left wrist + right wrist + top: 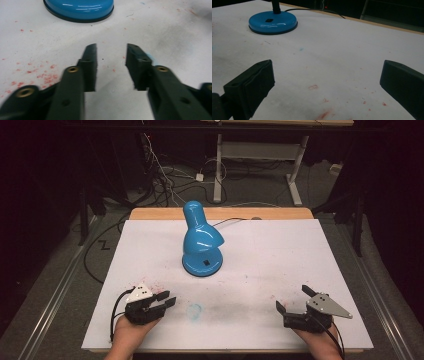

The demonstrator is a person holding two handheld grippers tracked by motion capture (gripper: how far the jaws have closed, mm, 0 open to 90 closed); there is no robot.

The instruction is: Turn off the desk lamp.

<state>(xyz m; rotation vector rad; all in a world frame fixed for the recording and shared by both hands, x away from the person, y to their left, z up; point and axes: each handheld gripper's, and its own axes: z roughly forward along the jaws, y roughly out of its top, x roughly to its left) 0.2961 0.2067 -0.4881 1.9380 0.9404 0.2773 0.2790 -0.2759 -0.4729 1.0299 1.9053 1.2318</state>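
Two black handheld grippers, left (167, 301) and right (281, 308), sit at the frame's bottom edge, fingers apart and holding nothing. At centre of the white-papered bench (280, 250) stands an untouched glossy blue desk lamp (201, 241); the reach looks yet to begin.

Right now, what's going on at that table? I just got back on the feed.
A person holds a gripper in each hand near the front edge of a white-covered table. A blue desk lamp stands further back, its cord running off the far edge, untouched. The left gripper points toward the lamp's base, jaws partly apart with nothing between them. The right gripper sits at the other side, jaws wide open and empty. Red and blue smudges mark the sheet.
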